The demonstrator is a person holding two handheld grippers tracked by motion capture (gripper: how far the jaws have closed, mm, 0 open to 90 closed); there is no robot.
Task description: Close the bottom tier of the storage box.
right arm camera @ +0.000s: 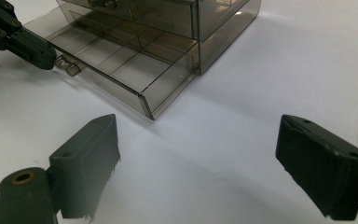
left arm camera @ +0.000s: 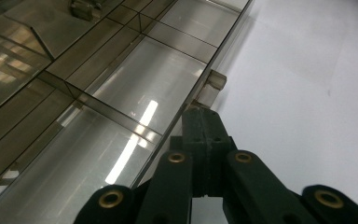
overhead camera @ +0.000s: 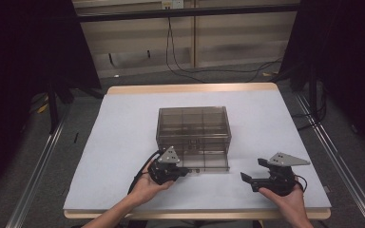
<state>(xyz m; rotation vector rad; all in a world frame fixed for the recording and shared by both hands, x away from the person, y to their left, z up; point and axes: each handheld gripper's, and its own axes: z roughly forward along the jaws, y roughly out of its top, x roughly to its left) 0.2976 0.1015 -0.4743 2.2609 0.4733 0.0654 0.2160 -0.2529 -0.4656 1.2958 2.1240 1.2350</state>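
From above I see the smoked drawer cabinet (overhead camera: 193, 137) mid-table; along my left gripper (left arm camera: 204, 122), jaws closed beside the drawer knob (left arm camera: 213, 84), grip unclear; along my right gripper (right arm camera: 205, 163), jaws wide, empty, near-right of it.

We are logging a smoky brown, see-through drawer box (overhead camera: 193, 130), its walls showing darker brown dividing lines in a grid. We are logging its pulled-out drawer (right arm camera: 121, 65) in the same brown tint, streaked with white glare, and a small drawer knob (left arm camera: 213, 80) of paler translucent grey-brown. We are noting the table (overhead camera: 266, 123) wearing a plain pale lavender-white cover with a light wood edge. We are noting the left gripper (left arm camera: 200, 114) in matt black with 4 brass-coloured rivets, and the right gripper (right arm camera: 198, 158) in black too, each topped by a grey plate.
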